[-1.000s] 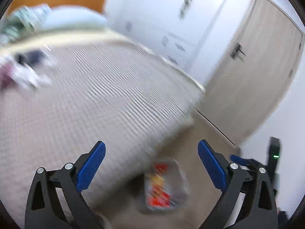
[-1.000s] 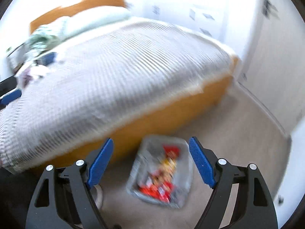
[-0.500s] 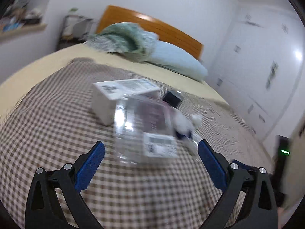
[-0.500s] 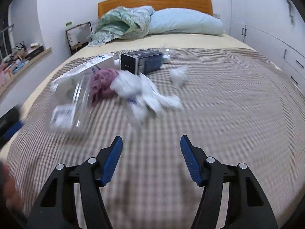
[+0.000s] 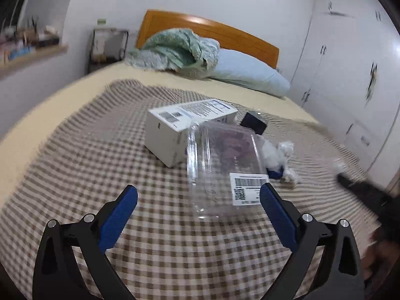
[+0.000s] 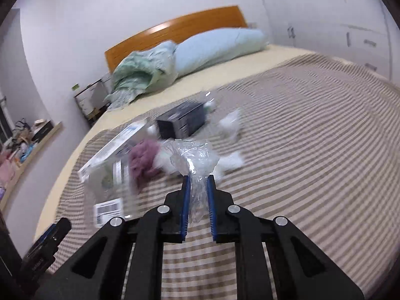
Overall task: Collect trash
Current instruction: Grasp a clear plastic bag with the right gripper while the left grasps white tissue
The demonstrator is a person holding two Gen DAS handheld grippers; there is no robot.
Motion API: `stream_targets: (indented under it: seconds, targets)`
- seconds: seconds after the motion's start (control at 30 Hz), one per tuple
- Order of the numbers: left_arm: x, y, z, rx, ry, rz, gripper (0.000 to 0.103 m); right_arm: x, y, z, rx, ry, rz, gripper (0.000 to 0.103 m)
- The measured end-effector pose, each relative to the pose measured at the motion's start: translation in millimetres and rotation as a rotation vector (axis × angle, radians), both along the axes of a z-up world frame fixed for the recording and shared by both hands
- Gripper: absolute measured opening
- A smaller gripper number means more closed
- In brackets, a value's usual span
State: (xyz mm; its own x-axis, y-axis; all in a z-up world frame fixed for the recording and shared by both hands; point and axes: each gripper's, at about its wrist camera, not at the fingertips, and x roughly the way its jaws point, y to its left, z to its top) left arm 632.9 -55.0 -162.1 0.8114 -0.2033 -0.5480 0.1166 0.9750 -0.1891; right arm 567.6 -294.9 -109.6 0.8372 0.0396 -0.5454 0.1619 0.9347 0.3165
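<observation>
Bed [image 5: 75,175]: covered by a checked blanket, with all the litter gathered in one patch near its middle.
White box [image 5: 185,127]: lying flat, touching the clear container at one corner.
Clear container [image 5: 220,165]: plastic jar with a barcode label, on its side just ahead of the left claw, mouth turned away.
Dark box [image 6: 181,121]: behind the heap, apart from the wrapper.
Purple wad [image 6: 145,160]: beside the white tissue scraps [image 6: 232,162], close to the wrapper.
Clear wrapper [image 6: 197,167]: crumpled film, lower end between the right pads, upper part flaring above them.
Right claw [image 6: 198,187]: narrow and closing on the clear wrapper, pads pinching the film.
Left claw [image 5: 198,208]: spread wide, empty, clear container just ahead of the gap and untouched.
Risk, slip: thin slick film likely to slide out on lifting if only a fold is caught.
Risk, snag: loose film could drag the tissue scraps or purple wad along and scatter them.
Risk, roll: round clear container liable to roll off if nudged by one left pad first.
Risk, clash: both claws crowding the same heap.
</observation>
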Motion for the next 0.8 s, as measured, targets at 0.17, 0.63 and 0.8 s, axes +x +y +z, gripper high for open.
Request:
stream_targets:
  seconds: [0.17, 0.63, 0.8]
  targets:
    - [-9.3, -17.8, 4.3, 0.036, -0.04, -0.025, 0.095, -10.5, -43.3, -3.9, -0.019, -0.008, -0.073, 0.014]
    - [20.0, -156.4, 36.9, -0.053, 0.106, -0.269, 0.066, -39.2, -110.0, -27.3, 0.198, -0.029, -0.133, 0.014]
    - [101.1, -240.5, 0.5, 0.238, 0.29, -0.281, 0.056, -40.9, -128.8, -42.6, 0.26, 0.005, -0.148, 0.014]
